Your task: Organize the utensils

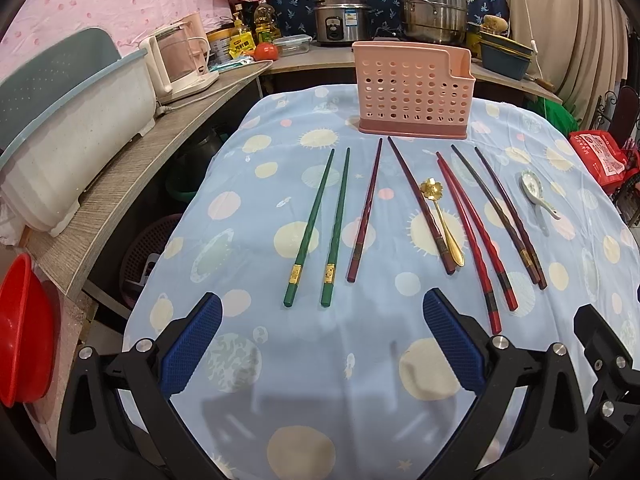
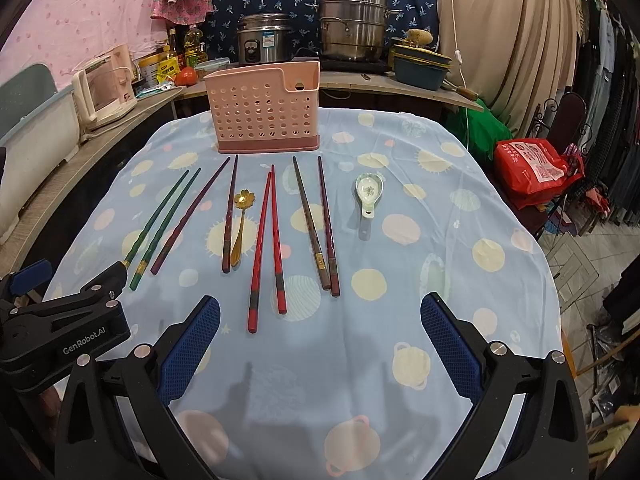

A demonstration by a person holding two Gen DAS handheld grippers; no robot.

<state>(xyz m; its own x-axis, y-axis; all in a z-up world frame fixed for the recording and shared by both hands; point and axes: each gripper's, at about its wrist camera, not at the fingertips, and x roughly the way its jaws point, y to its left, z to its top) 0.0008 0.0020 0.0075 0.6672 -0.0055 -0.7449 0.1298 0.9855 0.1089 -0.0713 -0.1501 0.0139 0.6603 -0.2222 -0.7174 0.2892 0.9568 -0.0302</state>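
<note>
A pink perforated utensil holder stands at the far side of the cloth-covered table. In front of it lie green chopsticks, maroon chopsticks, red chopsticks, dark purple-brown chopsticks, a gold flower spoon and a white ceramic spoon. My left gripper hovers open near the green pair's ends. My right gripper hovers open before the red pair. Both hold nothing.
A side counter on the left carries a dish tub, a kettle and a red bowl. Behind the table stand a rice cooker, a steel pot and a blue basin. A red bag sits right.
</note>
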